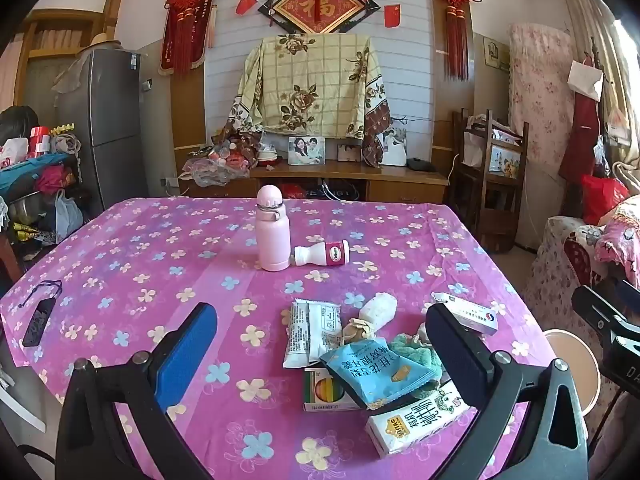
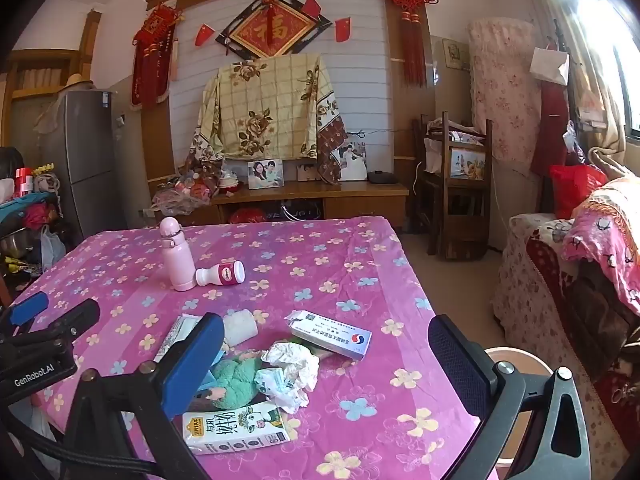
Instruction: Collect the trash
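Both grippers spread wide, holding nothing.
Left gripper (image 1: 320, 344) is hovering over wrappers (image 1: 376, 368); right gripper (image 2: 326, 354) over tissue (image 2: 290, 372); "GenRobot.AI" is showing leftward.

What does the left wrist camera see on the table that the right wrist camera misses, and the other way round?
Only the left wrist view shows the small green and yellow box and the dark tag at the cloth's left edge. Only the right wrist view shows the crumpled white paper. Both show the pink bottle, the tipped white bottle and the milk carton.
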A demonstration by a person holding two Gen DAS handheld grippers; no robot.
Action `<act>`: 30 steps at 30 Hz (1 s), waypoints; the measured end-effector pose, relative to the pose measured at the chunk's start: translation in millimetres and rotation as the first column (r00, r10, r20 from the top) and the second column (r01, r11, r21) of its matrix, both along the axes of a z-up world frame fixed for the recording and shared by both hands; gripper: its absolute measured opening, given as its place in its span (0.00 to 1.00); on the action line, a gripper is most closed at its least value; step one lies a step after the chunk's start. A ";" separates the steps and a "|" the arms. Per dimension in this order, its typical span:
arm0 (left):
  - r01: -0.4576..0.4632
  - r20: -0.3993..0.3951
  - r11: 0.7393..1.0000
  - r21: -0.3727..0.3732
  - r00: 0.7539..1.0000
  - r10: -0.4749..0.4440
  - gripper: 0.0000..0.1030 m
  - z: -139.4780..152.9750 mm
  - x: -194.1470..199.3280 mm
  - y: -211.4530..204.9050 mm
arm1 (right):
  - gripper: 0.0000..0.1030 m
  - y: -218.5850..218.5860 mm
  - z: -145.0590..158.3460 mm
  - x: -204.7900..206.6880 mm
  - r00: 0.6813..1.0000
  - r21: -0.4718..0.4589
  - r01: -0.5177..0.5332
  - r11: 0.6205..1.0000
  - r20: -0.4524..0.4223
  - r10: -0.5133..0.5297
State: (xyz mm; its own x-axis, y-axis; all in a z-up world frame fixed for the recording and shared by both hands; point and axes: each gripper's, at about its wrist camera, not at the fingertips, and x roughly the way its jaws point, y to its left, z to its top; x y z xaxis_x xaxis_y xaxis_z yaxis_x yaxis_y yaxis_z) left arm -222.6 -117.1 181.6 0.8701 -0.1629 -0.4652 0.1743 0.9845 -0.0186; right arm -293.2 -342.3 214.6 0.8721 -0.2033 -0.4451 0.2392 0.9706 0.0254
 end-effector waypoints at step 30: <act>0.007 -0.002 1.000 0.006 1.000 -0.007 1.00 -3.7 1.6 -5.5 | 1.00 -8.0 -4.1 4.0 1.000 0.009 0.008 1.000 -0.009 -0.007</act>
State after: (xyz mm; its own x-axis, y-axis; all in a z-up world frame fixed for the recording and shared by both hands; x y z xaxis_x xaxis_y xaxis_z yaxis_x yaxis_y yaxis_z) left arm -221.0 -122.6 177.9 0.8680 -0.1663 -0.4679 0.1814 0.9833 -0.0129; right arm -289.3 -350.3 210.4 0.8667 -0.2057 -0.4544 0.2467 0.9686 0.0320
